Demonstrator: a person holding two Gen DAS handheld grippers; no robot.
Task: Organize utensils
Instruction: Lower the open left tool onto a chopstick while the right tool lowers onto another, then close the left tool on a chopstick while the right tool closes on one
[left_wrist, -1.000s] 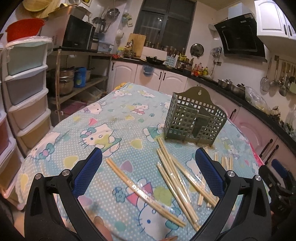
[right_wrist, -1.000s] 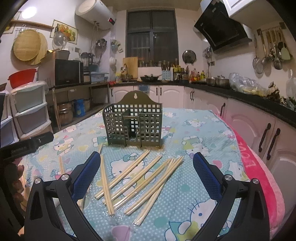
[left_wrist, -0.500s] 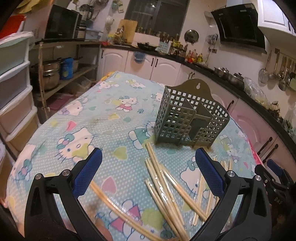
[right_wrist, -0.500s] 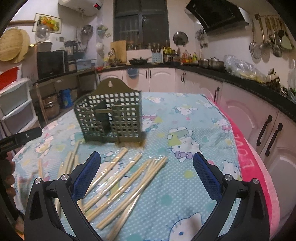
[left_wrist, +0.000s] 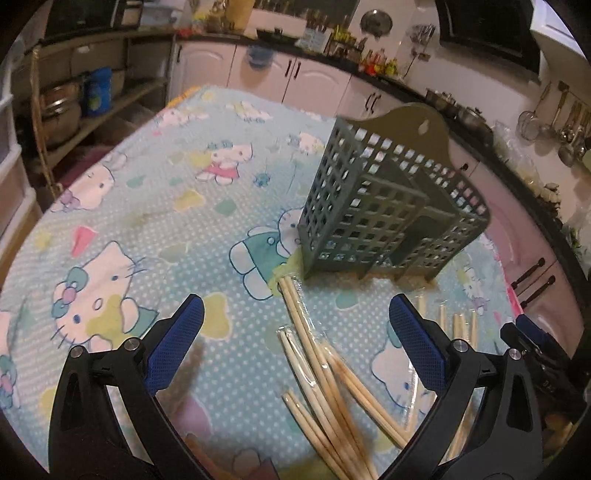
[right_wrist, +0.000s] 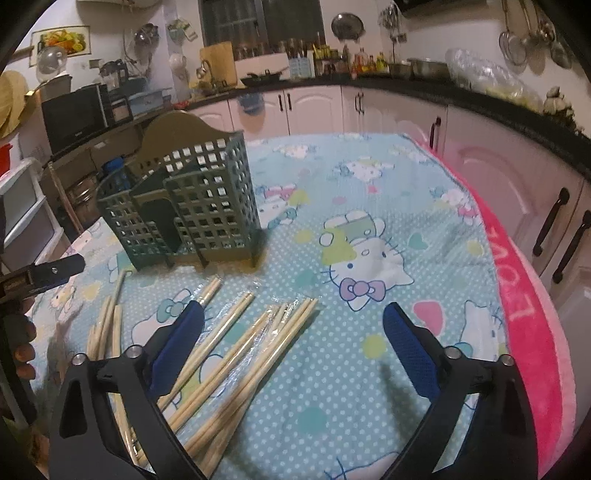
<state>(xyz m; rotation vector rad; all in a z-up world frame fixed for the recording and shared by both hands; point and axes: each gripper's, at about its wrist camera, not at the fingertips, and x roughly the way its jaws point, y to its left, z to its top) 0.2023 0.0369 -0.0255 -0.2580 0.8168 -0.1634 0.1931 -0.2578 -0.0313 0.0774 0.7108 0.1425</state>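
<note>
Chopsticks (right_wrist: 236, 354) lie scattered on the table (right_wrist: 388, 206) before the upright holder (right_wrist: 192, 206).

Mostly stuff running off the bottom edges or hiding behind the fingers.

In the left wrist view the chopsticks (left_wrist: 325, 384) run off the bottom edge, smeared at their near ends, and the right finger (left_wrist: 417, 347) covers a few more. The right gripper (left_wrist: 535, 350) is just a dark sliver at the side, so no telling how it's set. In the right wrist view the left finger (right_wrist: 177, 343) hides part of the chopsticks (right_wrist: 236, 354), and the holder (right_wrist: 184, 206) walls block its insides. The left gripper (right_wrist: 44, 273) is cut off by the edge, with fingertips of a hand (right_wrist: 22, 343) blurry.
</note>
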